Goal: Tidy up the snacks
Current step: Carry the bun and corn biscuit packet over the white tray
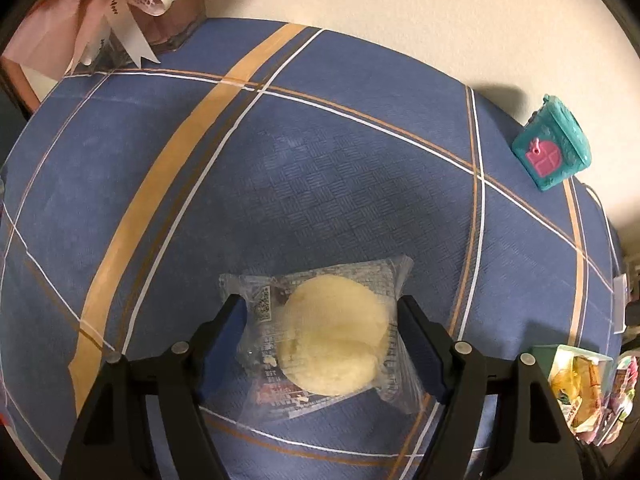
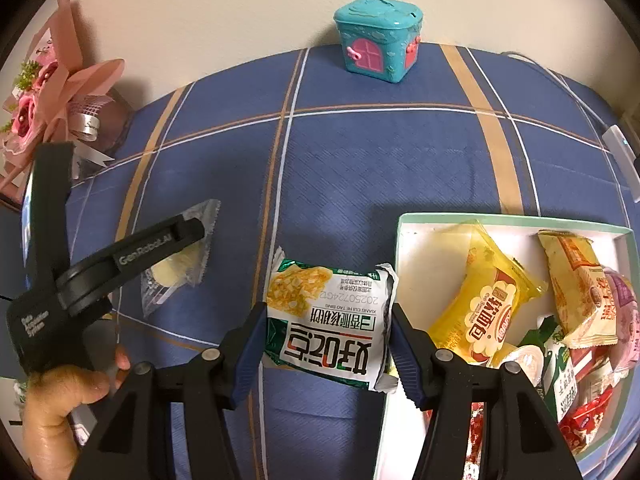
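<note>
A pale round pastry in a clear wrapper (image 1: 328,344) lies on the blue checked tablecloth (image 1: 320,168). My left gripper (image 1: 320,320) is open, its fingers on either side of the wrapper. The pastry also shows in the right wrist view (image 2: 176,268), partly under the left gripper. My right gripper (image 2: 328,320) is closed on a white and green snack packet (image 2: 332,320) just left of a white box (image 2: 404,232) holding several snack packets.
A teal toy house with pink doors (image 2: 378,46) stands at the table's far edge by the wall. A pink flower bouquet with ribbon (image 2: 44,92) lies at the far left. A white cable (image 2: 568,84) runs along the right edge.
</note>
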